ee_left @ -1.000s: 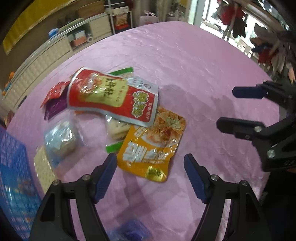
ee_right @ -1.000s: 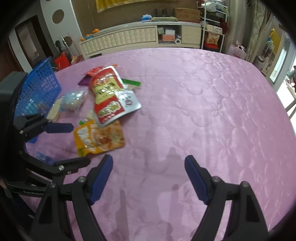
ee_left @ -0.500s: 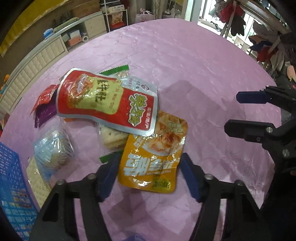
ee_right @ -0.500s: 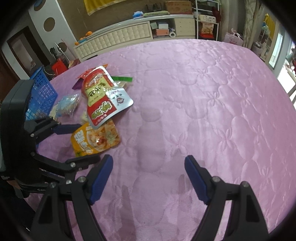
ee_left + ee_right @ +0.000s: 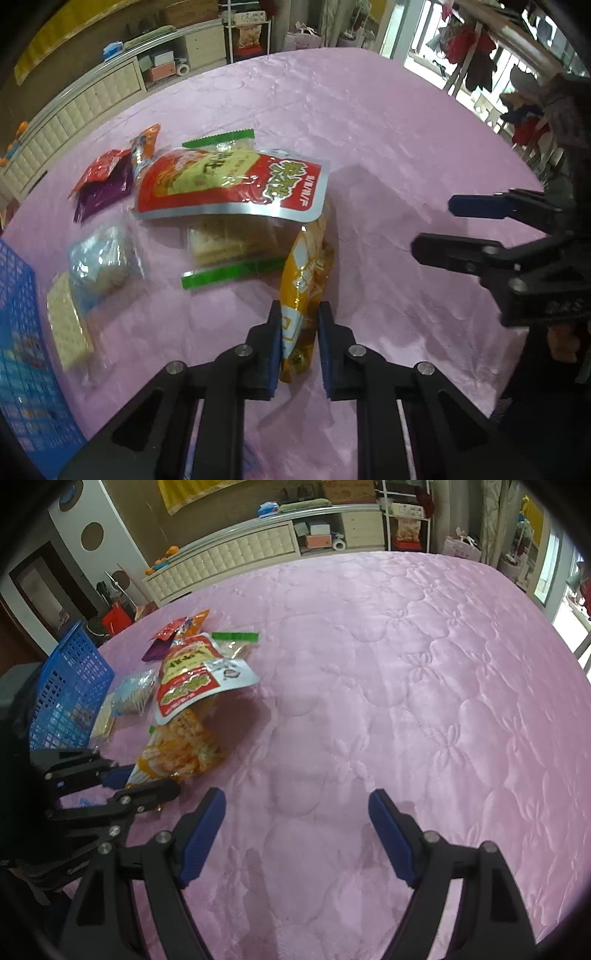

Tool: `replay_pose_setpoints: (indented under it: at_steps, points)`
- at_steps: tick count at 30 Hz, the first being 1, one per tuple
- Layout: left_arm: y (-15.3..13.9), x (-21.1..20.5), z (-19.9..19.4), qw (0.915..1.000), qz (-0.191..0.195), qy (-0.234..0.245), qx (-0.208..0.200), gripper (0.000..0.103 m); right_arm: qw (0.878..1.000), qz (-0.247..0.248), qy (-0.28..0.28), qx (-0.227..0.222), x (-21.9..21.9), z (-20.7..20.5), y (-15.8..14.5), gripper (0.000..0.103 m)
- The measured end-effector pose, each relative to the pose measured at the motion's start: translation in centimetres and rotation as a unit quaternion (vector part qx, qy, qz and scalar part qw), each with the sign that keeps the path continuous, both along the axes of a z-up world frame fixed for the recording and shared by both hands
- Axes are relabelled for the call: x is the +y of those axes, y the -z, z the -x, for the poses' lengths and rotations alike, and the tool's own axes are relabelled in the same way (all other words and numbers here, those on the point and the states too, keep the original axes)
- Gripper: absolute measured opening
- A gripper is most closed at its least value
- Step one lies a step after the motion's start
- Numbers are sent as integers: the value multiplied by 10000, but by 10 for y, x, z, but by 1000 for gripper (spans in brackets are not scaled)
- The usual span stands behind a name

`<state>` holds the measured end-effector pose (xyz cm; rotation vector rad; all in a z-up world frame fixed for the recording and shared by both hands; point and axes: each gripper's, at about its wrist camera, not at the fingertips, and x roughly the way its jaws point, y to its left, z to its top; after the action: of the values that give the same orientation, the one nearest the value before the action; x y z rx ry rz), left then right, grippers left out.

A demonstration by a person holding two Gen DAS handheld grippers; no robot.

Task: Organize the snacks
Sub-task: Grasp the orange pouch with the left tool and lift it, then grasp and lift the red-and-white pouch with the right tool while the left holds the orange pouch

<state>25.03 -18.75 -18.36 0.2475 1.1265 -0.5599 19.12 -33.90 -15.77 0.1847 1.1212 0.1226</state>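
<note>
My left gripper (image 5: 298, 325) is shut on the near edge of the orange snack bag (image 5: 304, 280), which is tilted up on its side; the bag also shows in the right wrist view (image 5: 181, 751), and so does the left gripper (image 5: 142, 777). A large red pouch (image 5: 232, 184) lies just beyond it, over a cracker pack with green ends (image 5: 229, 243). A clear blue-tinted pack (image 5: 101, 258), a purple pack (image 5: 101, 192) and a small red pack (image 5: 98, 170) lie to the left. My right gripper (image 5: 297, 834) is open and empty above bare cloth.
A blue mesh basket (image 5: 70, 694) stands at the left edge of the pink quilted table (image 5: 406, 701); it also shows in the left wrist view (image 5: 22, 350). Low cabinets (image 5: 236, 554) stand beyond the table.
My left gripper has closed on the orange snack bag and lifted its near edge, so the bag now stands on its side. The right gripper has stayed open.
</note>
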Motion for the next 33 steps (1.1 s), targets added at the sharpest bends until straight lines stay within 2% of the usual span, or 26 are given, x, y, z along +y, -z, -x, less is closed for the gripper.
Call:
replay_pose_setpoints:
  at_steps: [6, 12, 18, 21, 25, 30, 33]
  points:
    - [-4, 20, 16, 9997, 212, -109, 87, 16, 9999, 12, -121, -22, 7, 0, 0, 83]
    - [-7, 36, 33, 9994, 264, -199, 55, 16, 9996, -76, -283, 36, 19, 3, 1, 83]
    - [-22, 67, 41, 9971, 340, -654, -212, 16, 9986, -189, -495, 73, 40, 0, -6, 83]
    - [-33, 84, 41, 9944, 140, -918, -509, 16, 9980, -135, -615, 107, 53, -5, -9, 83]
    - [-45, 97, 37, 9902, 113, -1160, -771, 16, 9967, -92, -794, 116, 69, -19, -12, 83]
    - [-51, 106, 35, 9852, 11, -1382, -1017, 16, 9941, 49, -1073, 124, 90, -53, -9, 83]
    - [-51, 105, 30, 9842, -93, -1374, -1111, 16, 9926, 128, -1168, 310, 98, -78, 5, 83]
